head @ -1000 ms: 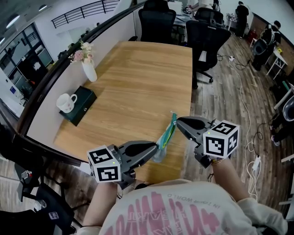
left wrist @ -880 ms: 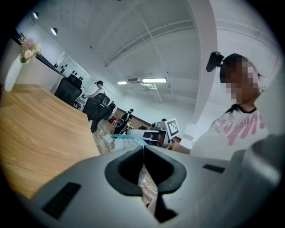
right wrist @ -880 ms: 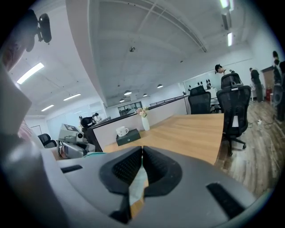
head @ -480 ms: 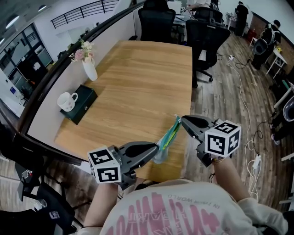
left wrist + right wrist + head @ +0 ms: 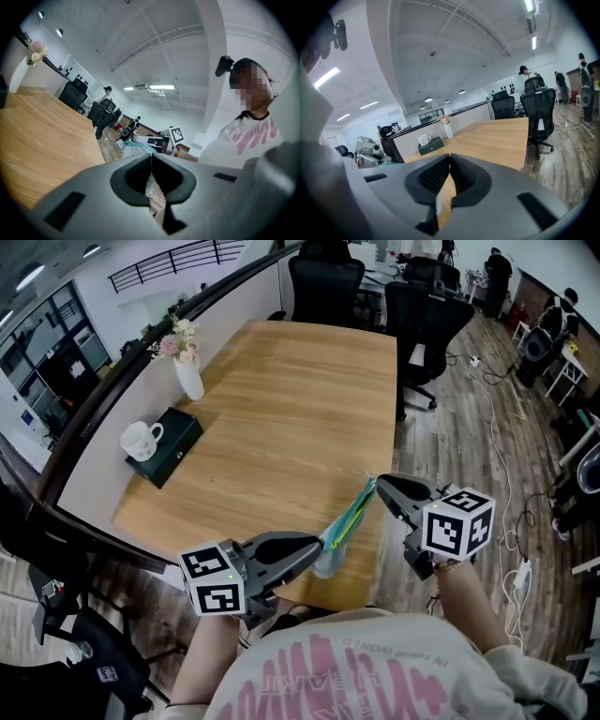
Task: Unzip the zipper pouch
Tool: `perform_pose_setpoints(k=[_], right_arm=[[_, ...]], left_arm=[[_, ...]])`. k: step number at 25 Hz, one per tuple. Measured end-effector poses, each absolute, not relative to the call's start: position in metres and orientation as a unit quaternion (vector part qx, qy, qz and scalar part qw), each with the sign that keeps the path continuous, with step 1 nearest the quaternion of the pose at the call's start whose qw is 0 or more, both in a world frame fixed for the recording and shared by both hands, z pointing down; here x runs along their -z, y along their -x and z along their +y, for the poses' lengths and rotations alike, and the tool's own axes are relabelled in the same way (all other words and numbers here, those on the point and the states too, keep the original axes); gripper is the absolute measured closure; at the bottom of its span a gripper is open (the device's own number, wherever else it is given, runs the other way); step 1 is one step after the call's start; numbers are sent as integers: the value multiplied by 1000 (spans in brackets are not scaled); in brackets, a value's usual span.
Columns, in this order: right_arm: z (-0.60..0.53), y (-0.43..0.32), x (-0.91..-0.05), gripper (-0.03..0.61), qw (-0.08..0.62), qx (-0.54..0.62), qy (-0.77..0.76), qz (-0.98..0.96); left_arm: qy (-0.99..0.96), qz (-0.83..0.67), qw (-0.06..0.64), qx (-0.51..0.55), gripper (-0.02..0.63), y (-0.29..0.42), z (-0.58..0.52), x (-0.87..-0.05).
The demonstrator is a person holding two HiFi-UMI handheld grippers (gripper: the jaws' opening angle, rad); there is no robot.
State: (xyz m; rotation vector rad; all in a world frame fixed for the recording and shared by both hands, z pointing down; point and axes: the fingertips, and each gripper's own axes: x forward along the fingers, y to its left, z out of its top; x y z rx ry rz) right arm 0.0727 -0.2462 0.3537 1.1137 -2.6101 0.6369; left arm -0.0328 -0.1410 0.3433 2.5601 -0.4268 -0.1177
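Presently: zipper pouch (image 5: 345, 521) is hanging lower centre, above the worktop (image 5: 281, 409) edge, its long axis slanting up-right. Left tongs (image 5: 319, 545) are pinching its lower end tight, right tongs (image 5: 378, 486) its upper end.

Right gripper (image 5: 449, 156) jaws closed together; wooden table (image 5: 492, 136), mug (image 5: 424, 139), vase (image 5: 448, 131) beyond.

Your shirt (image 5: 356, 676) carries the only lettering here: large pink letters with a small line above them. They appear upside down in the head view and are cut by the frame edge, too blurred to read with any certainty. The cubes on your left gripper (image 5: 321, 544) and right gripper (image 5: 378, 484) bear black-and-white square markers — coded patterns, not words or numbers.
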Motion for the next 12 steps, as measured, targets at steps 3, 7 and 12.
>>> perform_pose_setpoints(k=[3, 7, 12], right_arm=[[-245, -71, -356, 571, 115, -222, -380, -891], [-244, -69, -360, 571, 118, -225, -386, -887], [-243, -71, -364, 571, 117, -232, -396, -881]], left_arm=[[-949, -156, 271, 44, 601, 36, -139, -346], [-951, -144, 270, 41, 601, 38, -136, -348], [-955, -130, 266, 36, 601, 46, -132, -351]])
